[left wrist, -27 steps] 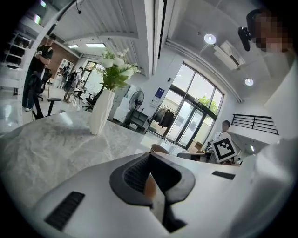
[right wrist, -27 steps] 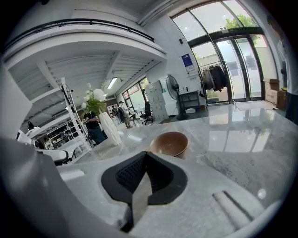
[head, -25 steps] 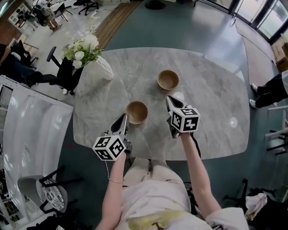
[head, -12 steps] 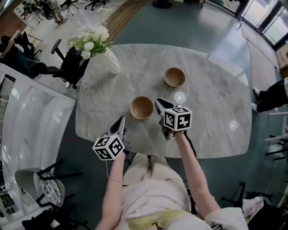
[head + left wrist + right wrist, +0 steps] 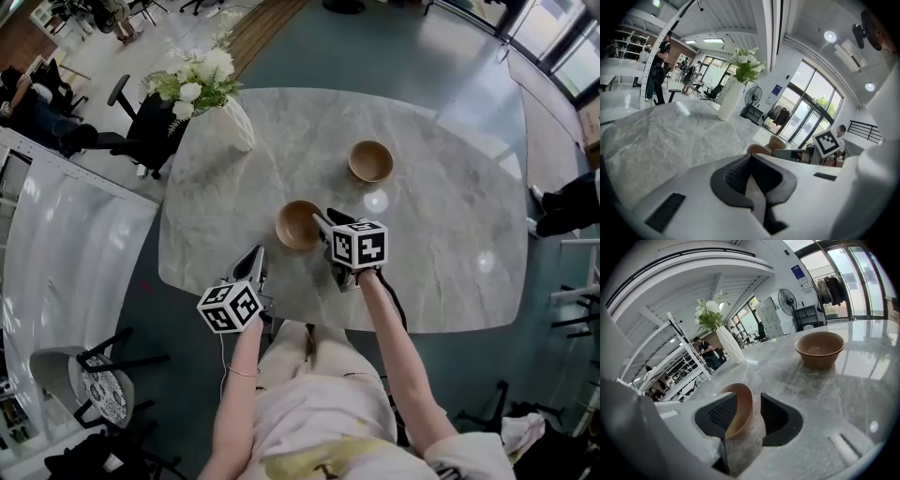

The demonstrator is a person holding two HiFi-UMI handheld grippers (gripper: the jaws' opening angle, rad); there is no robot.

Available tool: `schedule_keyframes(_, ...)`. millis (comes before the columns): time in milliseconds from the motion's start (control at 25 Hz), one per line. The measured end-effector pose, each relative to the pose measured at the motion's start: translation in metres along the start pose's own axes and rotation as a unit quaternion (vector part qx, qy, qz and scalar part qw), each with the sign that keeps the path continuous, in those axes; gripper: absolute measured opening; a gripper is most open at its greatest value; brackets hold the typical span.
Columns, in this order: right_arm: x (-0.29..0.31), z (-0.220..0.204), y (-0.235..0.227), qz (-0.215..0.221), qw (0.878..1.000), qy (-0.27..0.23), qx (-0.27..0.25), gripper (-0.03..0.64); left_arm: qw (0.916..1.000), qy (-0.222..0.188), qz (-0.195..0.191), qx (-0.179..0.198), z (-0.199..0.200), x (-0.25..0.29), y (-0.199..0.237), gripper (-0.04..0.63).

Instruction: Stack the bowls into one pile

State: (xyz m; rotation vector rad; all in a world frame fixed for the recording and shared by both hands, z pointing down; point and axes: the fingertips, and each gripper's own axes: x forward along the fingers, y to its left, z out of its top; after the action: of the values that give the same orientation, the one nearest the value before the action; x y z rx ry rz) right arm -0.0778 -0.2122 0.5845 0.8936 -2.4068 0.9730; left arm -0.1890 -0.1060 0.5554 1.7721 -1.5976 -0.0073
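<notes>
The near wooden bowl (image 5: pixel 298 225) sits on the marble bench (image 5: pixel 422 272) close to its front edge. Its rim on the person's right side stands between the jaws of the right gripper (image 5: pixel 323 221). Those jaws have just been opening and are now spread wide, one pad inside the bowl and one outside, neither pressing on the wall. The second wooden bowl (image 5: pixel 371 161) stands upright farther back and to the right, well apart from the first.

The right forearm (image 5: pixel 389 347) reaches forward over the bench edge, with the gripper tipped downward toward the bowl. The left gripper (image 5: pixel 253 261) hovers at the front edge, left of the near bowl and not touching it. Its jaws are pressed together with nothing between them.

A white vase (image 5: pixel 236 127) of white flowers (image 5: pixel 192 82) stands at the bench's far left corner. Around the bench is a teal floor (image 5: pixel 394 47), a black office chair (image 5: pixel 141 141) and a large window (image 5: pixel 806 108).
</notes>
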Motion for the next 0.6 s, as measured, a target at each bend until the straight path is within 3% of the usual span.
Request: schedule_keyframes(600, 0.027, -0.018, -0.009, -0.026, 0.998, 0.051, 0.021, 0.117, 0.9998, 0.015, 0.005, -0.014, -0.009, 0.009, 0.008, 0.000)
